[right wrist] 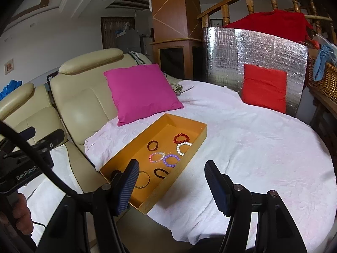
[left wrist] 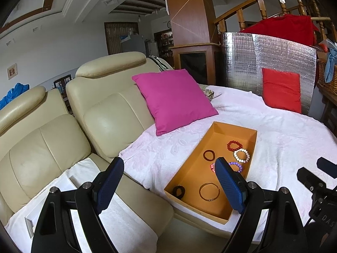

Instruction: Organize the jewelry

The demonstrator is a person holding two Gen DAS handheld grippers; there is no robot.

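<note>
In the left wrist view, the right finger of the left gripper (left wrist: 169,183) covers part of the pink bracelet (left wrist: 212,167) and the near edge of the purple bracelet (left wrist: 237,165) just beyond it. The right gripper (left wrist: 316,181) is cut off by the picture's right edge, its jaws unseen there. In the right wrist view, the left finger of the right gripper (right wrist: 171,184) hides much of the black bracelet (right wrist: 115,174) and part of the thin gold bangle (right wrist: 144,179) behind it. The hand (right wrist: 20,213) at lower left is dark and cropped.
</note>
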